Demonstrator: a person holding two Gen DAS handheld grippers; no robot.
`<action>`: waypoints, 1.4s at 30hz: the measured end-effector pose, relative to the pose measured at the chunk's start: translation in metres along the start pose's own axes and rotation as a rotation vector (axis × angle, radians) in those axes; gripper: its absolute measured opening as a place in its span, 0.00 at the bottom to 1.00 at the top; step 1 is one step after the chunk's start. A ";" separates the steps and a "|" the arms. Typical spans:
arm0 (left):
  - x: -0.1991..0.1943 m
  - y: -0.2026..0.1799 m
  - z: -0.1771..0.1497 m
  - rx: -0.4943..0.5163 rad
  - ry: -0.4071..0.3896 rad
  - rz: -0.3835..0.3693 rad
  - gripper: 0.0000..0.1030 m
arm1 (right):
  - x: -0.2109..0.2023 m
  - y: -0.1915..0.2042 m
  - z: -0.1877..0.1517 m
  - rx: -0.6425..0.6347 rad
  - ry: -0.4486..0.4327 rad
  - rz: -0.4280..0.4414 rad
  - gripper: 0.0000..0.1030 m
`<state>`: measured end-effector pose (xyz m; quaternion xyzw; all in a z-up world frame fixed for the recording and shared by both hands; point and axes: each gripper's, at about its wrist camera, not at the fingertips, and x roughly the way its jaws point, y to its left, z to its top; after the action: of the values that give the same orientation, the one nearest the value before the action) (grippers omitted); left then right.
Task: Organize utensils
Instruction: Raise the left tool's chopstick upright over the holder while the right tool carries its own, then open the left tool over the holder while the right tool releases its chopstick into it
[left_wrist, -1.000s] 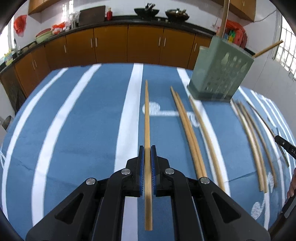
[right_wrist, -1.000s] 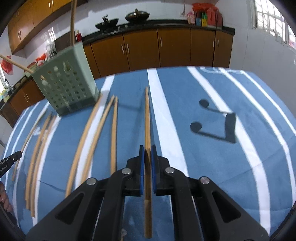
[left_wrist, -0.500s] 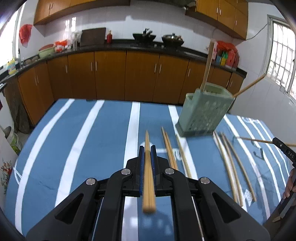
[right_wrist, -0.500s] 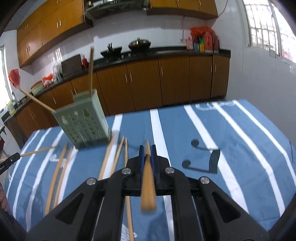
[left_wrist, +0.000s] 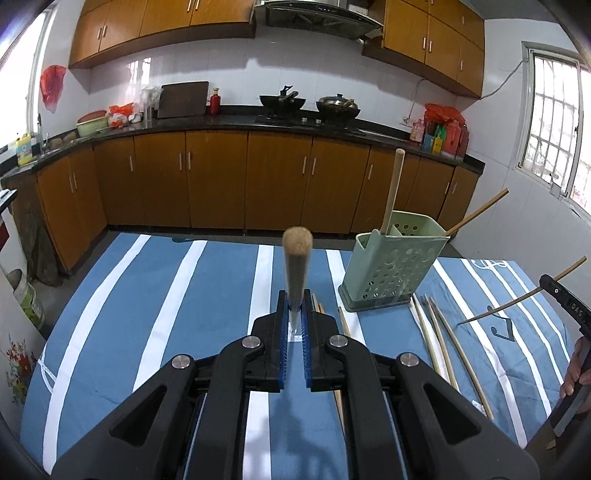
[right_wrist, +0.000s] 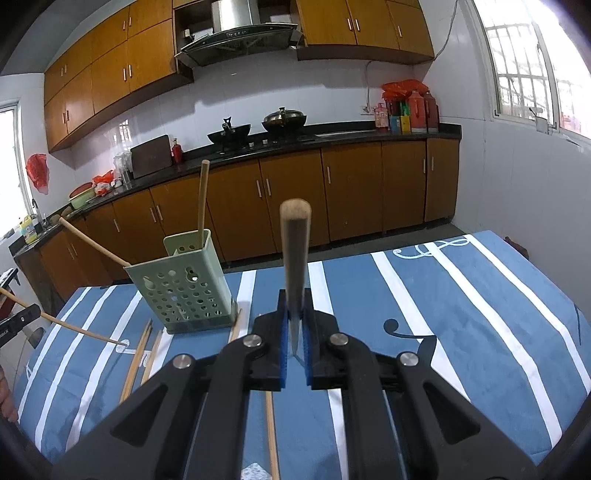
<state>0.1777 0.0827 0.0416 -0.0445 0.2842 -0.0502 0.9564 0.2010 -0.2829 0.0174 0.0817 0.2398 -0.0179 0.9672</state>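
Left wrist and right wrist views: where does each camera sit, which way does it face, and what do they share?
Left wrist: sits behind the left tongs, facing the kitchen cabinets; shows them clamping a wooden chopstick, and the right hand at the edge.
Right wrist: sits behind the right tongs, same direction; shows them clamping another chopstick.
Shared: the pale green perforated plastic holder and the blue striped tablecloth.
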 end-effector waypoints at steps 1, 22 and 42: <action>0.000 -0.001 0.000 0.001 -0.001 -0.003 0.07 | 0.000 0.001 0.001 -0.002 -0.001 -0.001 0.08; -0.054 -0.074 0.072 0.081 -0.196 -0.229 0.07 | -0.068 0.053 0.099 -0.024 -0.170 0.315 0.08; 0.032 -0.095 0.096 0.130 -0.028 -0.143 0.07 | 0.052 0.099 0.115 -0.111 0.015 0.233 0.08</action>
<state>0.2498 -0.0097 0.1154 -0.0033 0.2631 -0.1360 0.9551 0.3069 -0.2043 0.1083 0.0553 0.2364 0.1087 0.9640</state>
